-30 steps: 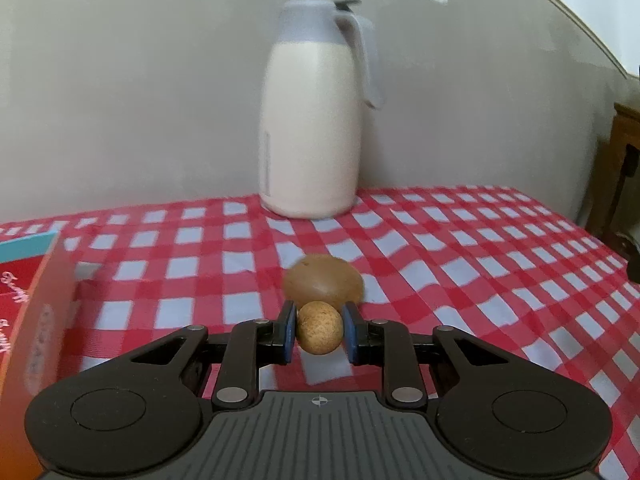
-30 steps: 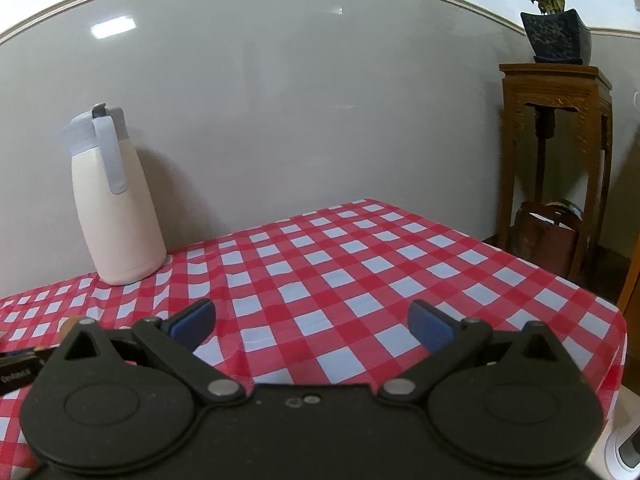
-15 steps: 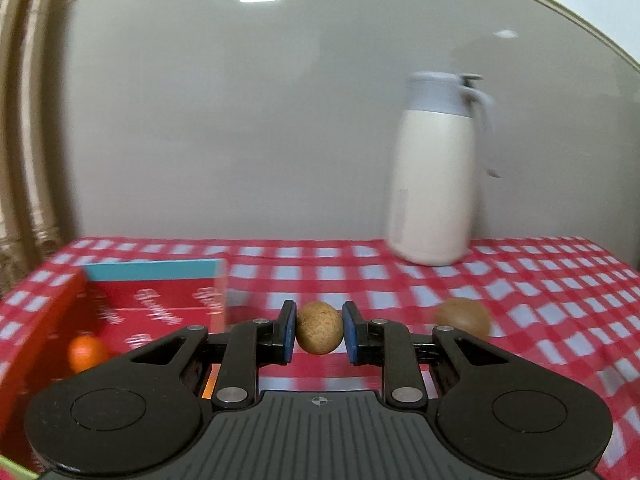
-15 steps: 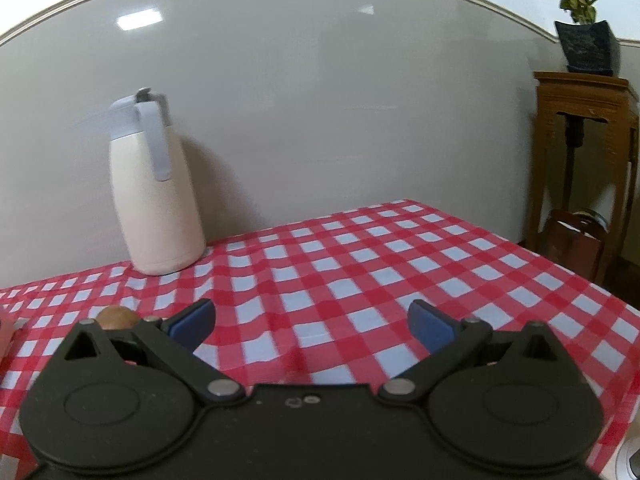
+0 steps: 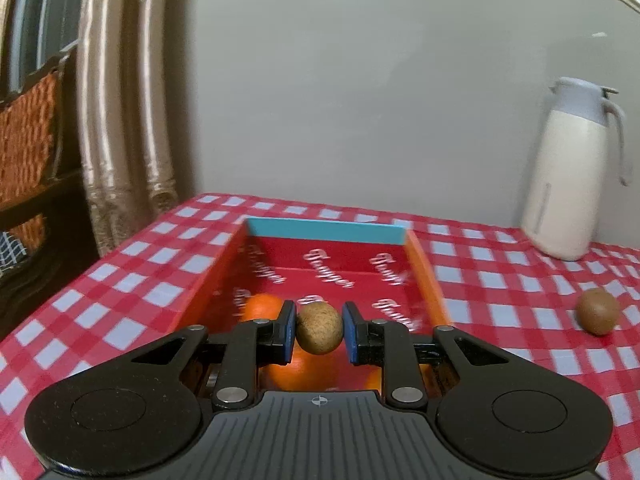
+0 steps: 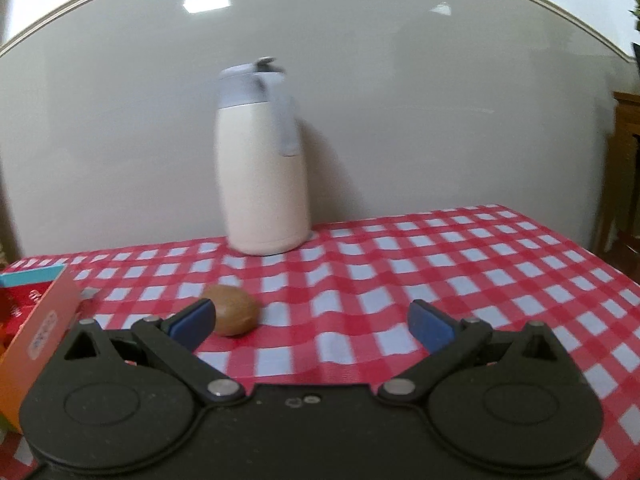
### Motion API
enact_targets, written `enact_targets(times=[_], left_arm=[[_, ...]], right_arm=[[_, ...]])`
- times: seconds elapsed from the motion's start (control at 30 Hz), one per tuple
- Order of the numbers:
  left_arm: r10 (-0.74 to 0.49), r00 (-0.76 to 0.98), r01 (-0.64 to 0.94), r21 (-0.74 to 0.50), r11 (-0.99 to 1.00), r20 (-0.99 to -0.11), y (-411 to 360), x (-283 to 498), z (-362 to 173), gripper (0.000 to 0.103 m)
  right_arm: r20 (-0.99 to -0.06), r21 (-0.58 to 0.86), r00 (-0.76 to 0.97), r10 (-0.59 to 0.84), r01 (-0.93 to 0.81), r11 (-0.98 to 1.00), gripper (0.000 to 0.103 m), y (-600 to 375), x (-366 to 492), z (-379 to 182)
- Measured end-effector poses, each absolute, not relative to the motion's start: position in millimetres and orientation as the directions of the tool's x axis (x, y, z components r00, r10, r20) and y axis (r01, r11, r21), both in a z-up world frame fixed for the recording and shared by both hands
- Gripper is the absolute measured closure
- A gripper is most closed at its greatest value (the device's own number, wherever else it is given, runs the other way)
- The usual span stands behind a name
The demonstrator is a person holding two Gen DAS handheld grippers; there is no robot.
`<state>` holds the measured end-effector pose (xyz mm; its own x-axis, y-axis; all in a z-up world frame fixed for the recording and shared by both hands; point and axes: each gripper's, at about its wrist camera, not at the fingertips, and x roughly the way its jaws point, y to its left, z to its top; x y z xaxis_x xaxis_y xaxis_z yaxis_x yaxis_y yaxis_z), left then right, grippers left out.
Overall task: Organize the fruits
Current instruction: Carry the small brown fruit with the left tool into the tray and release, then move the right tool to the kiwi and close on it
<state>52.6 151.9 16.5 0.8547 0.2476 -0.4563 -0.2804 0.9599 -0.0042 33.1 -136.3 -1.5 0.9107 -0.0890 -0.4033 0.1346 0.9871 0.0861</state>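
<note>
In the left wrist view the left gripper (image 5: 319, 333) is seen clamped on a small round brown fruit (image 5: 319, 333), which is held above the near end of an open red box (image 5: 425, 276) with a blue far flap; oranges (image 5: 262, 307) are lying in the box beneath the fingers. That interior is not offered by the right wrist view, where only a corner of the box (image 6: 44, 320) is caught at the left edge. There the right gripper (image 6: 312, 322) is shown with its jaws spread wide and nothing between them, above the red checked tablecloth (image 6: 460, 264), and a larger brown fruit (image 6: 234, 309) is seen on the cloth just beyond its left finger, in front of a cream jug (image 6: 262, 172). A second earlier the jug filled the left view and the box was only at its edge; the box has since been brought to the centre, the grip unchanged. The oranges are partly hidden by the gripper, so their number cannot be told, and both pictures are blurred.
</note>
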Motion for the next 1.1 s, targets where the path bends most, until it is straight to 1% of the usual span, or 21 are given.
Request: enact_targets(times=[0.27, 0.4, 0.53, 0.6, 0.63, 0.67, 0.7, 0.73, 0.77, 0.9, 0.93, 0.97, 1.03, 1.1], left_arm=[[0.276, 0.832, -0.319, -0.008, 0.948, -0.482, 170, 48, 10, 0.078], [0.27, 0.816, -0.329, -0.027, 0.944, -0.511, 176, 47, 7, 0.078], [0.262, 0.812, -0.329, -0.038, 0.944, -0.521, 180, 44, 5, 0.077], [0.263, 0.807, -0.337, -0.047, 0.94, -0.528, 184, 42, 5, 0.063], [0.271, 0.807, -0.347, -0.049, 0.937, -0.526, 186, 41, 6, 0.045], [0.255, 0.817, -0.335, -0.066, 0.94, -0.517, 187, 39, 7, 0.042], [0.252, 0.821, -0.332, -0.069, 0.941, -0.512, 187, 37, 9, 0.041], [0.268, 0.822, -0.339, -0.054, 0.939, -0.503, 186, 36, 10, 0.034], [0.258, 0.828, -0.328, -0.056, 0.943, -0.498, 186, 34, 11, 0.029], [0.238, 0.847, -0.313, -0.085, 0.946, -0.475, 187, 26, 15, 0.024], [0.231, 0.853, -0.308, -0.095, 0.947, -0.467, 187, 24, 17, 0.019], [0.224, 0.86, -0.303, -0.106, 0.947, -0.458, 187, 21, 18, 0.012], [0.26, 0.861, -0.332, -0.095, 0.939, -0.436, 186, 17, 21, 0.0], [0.268, 0.877, -0.334, -0.105, 0.937, -0.4, 187, 11, 26, 0.0]], right_arm=[[-0.404, 0.093, 0.914, -0.03, 0.074, 0.993, 0.0, -112, 39, 0], [-0.406, 0.095, 0.914, -0.002, 0.045, 0.994, 0.0, -102, 43, 0], [-0.418, 0.095, 0.908, 0.028, 0.013, 0.995, 0.0, -93, 46, -2], [-0.427, 0.097, 0.903, 0.045, -0.004, 0.995, 0.0, -89, 49, -3], [-0.43, 0.094, 0.902, 0.05, -0.011, 0.995, 0.0, -87, 50, -4], [-0.432, 0.09, 0.9, 0.053, -0.015, 0.996, 0.0, -86, 51, -4], [-0.435, 0.082, 0.899, 0.056, -0.022, 0.996, 0.0, -84, 52, -5], [-0.437, 0.078, 0.897, 0.057, -0.026, 0.997, 0.0, -82, 54, -5], [-0.439, 0.077, 0.897, 0.059, -0.028, 0.997, 0.0, -82, 55, -6], [-0.458, 0.076, 0.886, 0.072, -0.041, 0.996, 0.0, -82, 65, -8], [-0.464, 0.076, 0.883, 0.074, -0.044, 0.996, 0.0, -83, 68, -9], [-0.469, 0.075, 0.88, 0.074, -0.044, 0.996, 0.0, -83, 71, -10], [-0.484, 0.075, 0.872, 0.076, -0.045, 0.996, 0.0, -87, 78, -12], [-0.5, 0.087, 0.862, 0.08, -0.042, 0.995, 0.0, -91, 85, -14]])
